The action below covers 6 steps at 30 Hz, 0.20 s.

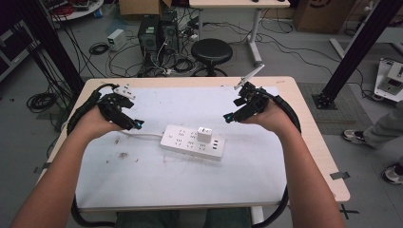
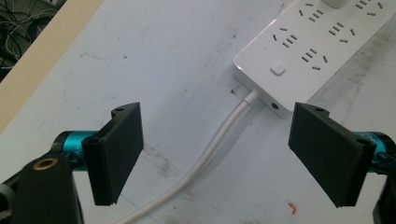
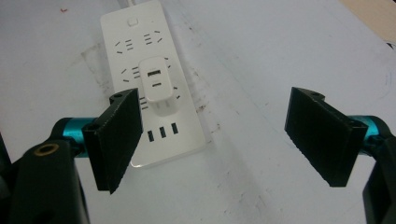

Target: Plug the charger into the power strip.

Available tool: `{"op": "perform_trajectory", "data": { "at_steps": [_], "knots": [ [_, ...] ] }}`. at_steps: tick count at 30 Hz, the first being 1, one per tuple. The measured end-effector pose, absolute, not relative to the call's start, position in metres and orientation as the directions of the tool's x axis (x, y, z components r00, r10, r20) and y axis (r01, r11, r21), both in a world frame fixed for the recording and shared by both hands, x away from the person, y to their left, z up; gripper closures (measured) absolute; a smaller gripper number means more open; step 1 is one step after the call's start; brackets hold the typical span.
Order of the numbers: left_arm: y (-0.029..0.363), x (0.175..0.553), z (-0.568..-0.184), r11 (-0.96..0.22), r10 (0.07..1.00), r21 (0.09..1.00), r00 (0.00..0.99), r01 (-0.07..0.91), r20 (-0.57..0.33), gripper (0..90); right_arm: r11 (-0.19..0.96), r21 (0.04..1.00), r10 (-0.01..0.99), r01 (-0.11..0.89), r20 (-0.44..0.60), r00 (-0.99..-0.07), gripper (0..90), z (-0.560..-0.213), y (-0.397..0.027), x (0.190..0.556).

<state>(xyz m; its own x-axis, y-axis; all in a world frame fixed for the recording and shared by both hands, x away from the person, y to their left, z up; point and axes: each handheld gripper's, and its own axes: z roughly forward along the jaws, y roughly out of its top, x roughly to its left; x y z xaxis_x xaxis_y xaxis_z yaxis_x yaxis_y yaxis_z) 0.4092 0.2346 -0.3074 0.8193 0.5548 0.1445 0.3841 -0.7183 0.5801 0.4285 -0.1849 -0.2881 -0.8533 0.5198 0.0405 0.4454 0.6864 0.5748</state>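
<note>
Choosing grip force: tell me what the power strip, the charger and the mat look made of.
Power strip: hard white plastic, smooth, slightly glossy; moulded slots, crisp edges.
Charger: likely the same white plastic, satin, rounded corners.
Mat: pale sheet, matte and scuffed; paper or thin plastic, cannot tell which.

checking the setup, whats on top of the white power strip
A white USB charger is plugged into the power strip, standing on its middle sockets. The sockets beneath the charger are covered; the other sockets, the USB ports and the button are bare.
</note>
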Motion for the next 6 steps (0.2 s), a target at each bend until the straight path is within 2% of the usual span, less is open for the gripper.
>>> {"op": "perform_trajectory", "data": {
  "at_steps": [6],
  "knots": [
    [0.2357, 0.4085, -0.307, -0.716, 0.554, 0.585, 0.82, 0.382, 0.143, 18.1, 0.686, 0.574, 0.522, 0.446, 0.037, -0.852, 19.5, -0.2874, -0.1838, 0.4285]
  ]
}}
